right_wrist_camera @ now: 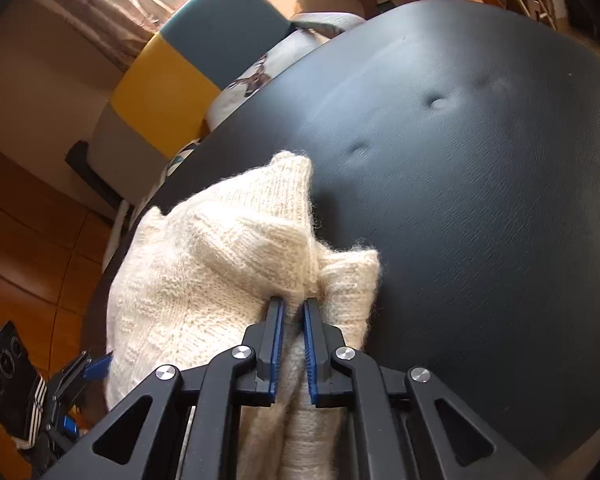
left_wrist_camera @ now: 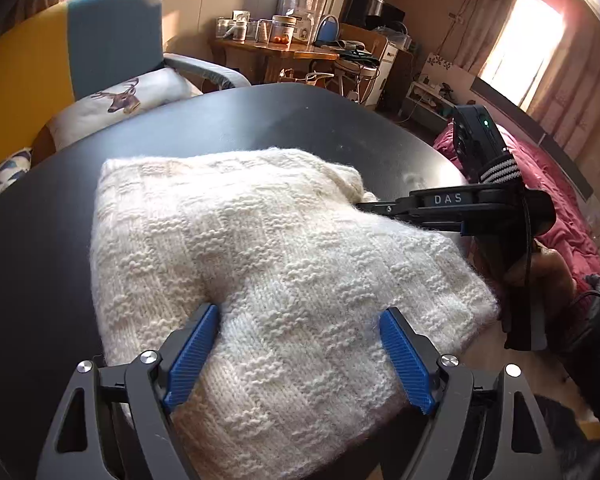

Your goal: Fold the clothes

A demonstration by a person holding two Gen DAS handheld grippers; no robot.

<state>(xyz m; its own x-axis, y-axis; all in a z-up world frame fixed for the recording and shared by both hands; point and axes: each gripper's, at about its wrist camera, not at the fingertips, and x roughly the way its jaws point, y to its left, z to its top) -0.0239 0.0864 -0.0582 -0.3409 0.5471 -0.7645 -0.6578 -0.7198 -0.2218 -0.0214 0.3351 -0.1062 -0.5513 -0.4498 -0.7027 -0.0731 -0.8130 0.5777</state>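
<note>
My left gripper hung just over the near edge of the cream knitted sweater, its blue pads spread wide and holding nothing. The sweater lay folded on the black padded table. At its far right side, my right gripper pinched a bunched fold of knit between nearly closed fingers.

Fuzzy cream wool sweater, chunky knit, rough basket-weave texture. Matt black leather-look tabletop, finely grained, dimpled. Ribbed blue plastic pads on matt black fingers, shiny metal rivets.
</note>
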